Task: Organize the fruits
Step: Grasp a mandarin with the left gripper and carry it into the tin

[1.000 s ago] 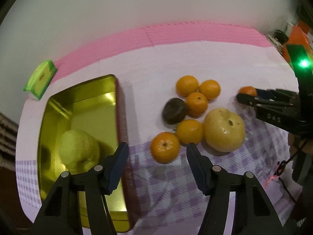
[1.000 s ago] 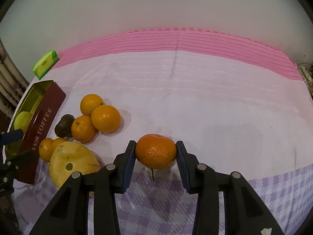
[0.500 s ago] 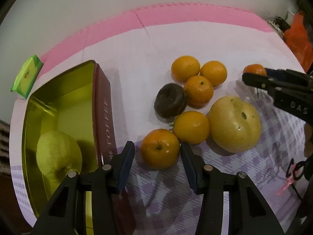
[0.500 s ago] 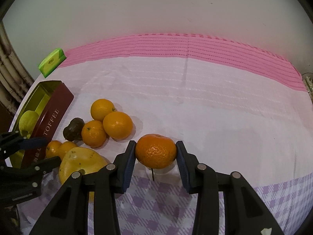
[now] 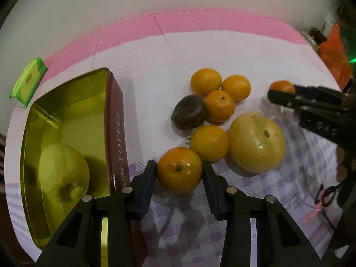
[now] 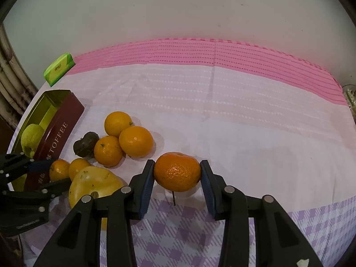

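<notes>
My left gripper (image 5: 179,173) is shut on a mandarin (image 5: 179,169) that rests on the cloth at the near edge of the fruit cluster. Beside it lie several more mandarins (image 5: 219,106), a dark brown fruit (image 5: 188,112) and a large yellow pear (image 5: 257,143). My right gripper (image 6: 177,173) is shut on another mandarin (image 6: 176,171) and holds it at the cloth, right of the cluster. A gold toffee tin (image 5: 66,120) at the left holds a green-yellow pear (image 5: 63,174).
A green packet (image 5: 27,81) lies at the back left by the pink mat (image 6: 211,53). An orange bag (image 5: 334,55) sits at the far right. The tin's red wall (image 5: 116,131) stands close to my left finger.
My left gripper moved forward and closed its fingers onto the nearest mandarin. My right gripper kept hold of its mandarin and shifted slightly.
</notes>
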Tool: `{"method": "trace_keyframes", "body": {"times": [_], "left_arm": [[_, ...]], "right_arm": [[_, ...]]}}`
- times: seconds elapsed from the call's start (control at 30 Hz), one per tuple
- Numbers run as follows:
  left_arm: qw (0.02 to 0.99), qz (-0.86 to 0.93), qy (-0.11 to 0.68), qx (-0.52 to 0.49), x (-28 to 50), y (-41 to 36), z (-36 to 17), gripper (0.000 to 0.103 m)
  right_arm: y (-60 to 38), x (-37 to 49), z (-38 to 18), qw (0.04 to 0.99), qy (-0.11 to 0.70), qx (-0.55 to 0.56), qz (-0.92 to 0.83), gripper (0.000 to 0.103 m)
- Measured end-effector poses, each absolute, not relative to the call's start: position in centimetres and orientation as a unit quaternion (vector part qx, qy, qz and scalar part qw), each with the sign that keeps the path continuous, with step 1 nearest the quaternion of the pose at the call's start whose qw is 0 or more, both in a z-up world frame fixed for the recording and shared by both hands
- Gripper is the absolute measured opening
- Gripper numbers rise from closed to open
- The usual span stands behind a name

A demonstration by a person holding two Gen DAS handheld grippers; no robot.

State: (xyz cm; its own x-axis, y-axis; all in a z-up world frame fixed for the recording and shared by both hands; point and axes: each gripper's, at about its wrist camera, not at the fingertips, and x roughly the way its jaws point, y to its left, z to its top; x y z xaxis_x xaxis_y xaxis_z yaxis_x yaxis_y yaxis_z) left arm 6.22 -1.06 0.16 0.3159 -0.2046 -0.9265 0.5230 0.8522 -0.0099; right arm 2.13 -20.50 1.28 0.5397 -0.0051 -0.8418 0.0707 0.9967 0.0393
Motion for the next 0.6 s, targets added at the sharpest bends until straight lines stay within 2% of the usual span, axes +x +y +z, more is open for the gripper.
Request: {"method": "trace_keyframes", "body": {"times": [0.37, 0.6], "left_arm": [[0.848, -0.17, 0.493, 0.093, 9.3, 4.9, 5.8, 0.043], [0.864, -0.086, 0.491, 0.071, 12.9, 11.8, 5.5, 0.042]], "right_arm": [[-19.9, 2.7, 1.9, 0.877, 0.477, 0.028, -0.035, 0.038], [-18.2, 3.5, 3.8, 0.886, 0.462, 0.012, -0.028, 0.038]]}}
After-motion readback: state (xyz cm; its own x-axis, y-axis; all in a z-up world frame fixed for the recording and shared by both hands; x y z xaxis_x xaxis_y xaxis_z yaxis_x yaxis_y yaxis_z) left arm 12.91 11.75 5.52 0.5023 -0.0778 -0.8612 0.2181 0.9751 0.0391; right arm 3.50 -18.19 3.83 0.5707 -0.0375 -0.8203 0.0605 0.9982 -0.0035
